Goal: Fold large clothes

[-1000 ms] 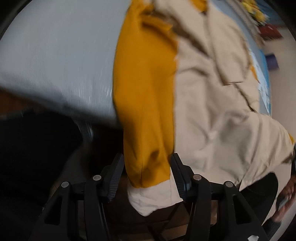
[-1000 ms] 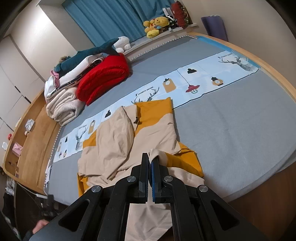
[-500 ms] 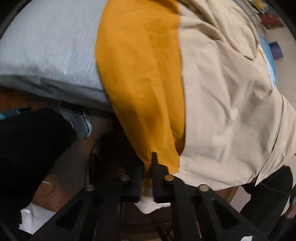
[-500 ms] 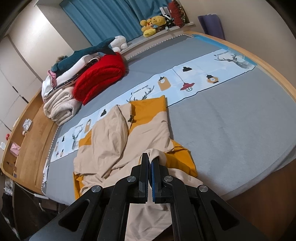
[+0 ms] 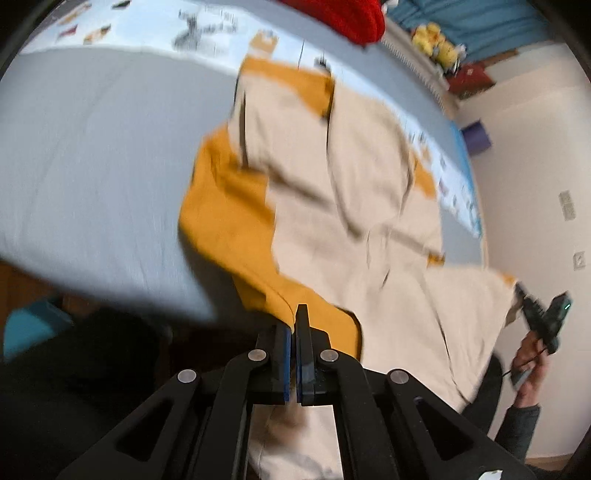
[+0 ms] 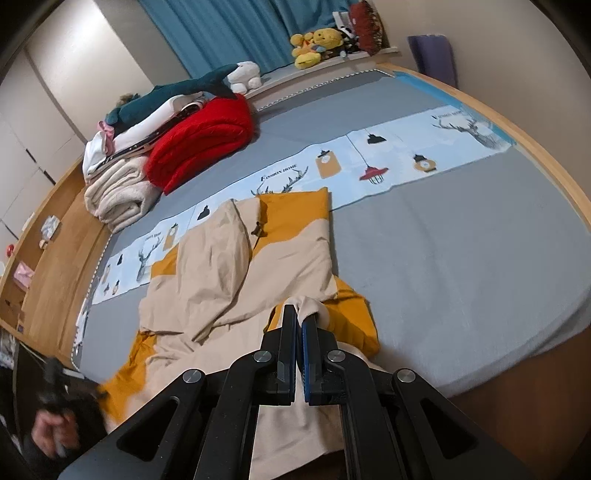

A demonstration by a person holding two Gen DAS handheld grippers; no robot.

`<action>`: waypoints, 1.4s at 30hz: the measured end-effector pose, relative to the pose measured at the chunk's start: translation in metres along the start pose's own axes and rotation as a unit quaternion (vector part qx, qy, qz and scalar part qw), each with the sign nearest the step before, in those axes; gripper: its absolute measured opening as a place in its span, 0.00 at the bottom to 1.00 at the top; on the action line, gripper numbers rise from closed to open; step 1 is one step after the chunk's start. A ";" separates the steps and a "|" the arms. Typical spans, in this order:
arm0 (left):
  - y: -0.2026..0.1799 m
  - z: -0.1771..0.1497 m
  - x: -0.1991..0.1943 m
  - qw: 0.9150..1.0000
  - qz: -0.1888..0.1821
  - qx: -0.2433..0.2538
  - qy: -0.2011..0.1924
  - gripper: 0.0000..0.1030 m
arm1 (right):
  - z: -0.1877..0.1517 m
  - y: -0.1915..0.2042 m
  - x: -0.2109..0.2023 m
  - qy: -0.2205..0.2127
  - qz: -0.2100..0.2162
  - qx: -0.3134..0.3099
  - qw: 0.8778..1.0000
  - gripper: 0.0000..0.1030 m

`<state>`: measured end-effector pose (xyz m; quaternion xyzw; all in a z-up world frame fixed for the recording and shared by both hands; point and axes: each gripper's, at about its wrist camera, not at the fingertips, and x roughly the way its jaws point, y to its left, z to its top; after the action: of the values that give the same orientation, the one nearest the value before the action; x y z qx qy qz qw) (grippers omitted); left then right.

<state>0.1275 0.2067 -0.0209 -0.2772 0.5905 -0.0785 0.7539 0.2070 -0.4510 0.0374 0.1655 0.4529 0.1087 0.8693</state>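
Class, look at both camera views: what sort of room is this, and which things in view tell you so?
Most likely a bedroom. A large bed with a grey sheet fills the view, folded blankets are stacked at its far side, and stuffed toys sit on a ledge before blue curtains.

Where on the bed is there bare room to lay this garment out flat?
Free: the grey sheet right of the garment, out to the wooden rim, and the far strip behind the printed runner. Crowded: the far left corner, with the red blanket and folded stack.
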 end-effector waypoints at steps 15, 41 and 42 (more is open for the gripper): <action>0.089 0.184 0.074 0.983 -0.054 -0.174 -0.038 0.11 | 0.112 -0.006 0.167 0.010 -0.050 0.045 0.998 0.13; -0.002 0.159 0.119 0.963 0.178 0.185 -0.076 0.45 | 0.061 -0.053 0.231 0.114 -0.079 0.060 0.989 0.45; -0.004 0.162 0.121 0.963 0.180 0.187 -0.077 0.46 | 0.061 -0.055 0.237 0.120 -0.081 0.060 0.988 0.46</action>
<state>0.3145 0.2023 -0.0974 -0.0257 0.5459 -0.0290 0.8369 0.3934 -0.4326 -0.1291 0.1663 0.5717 0.0295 0.8029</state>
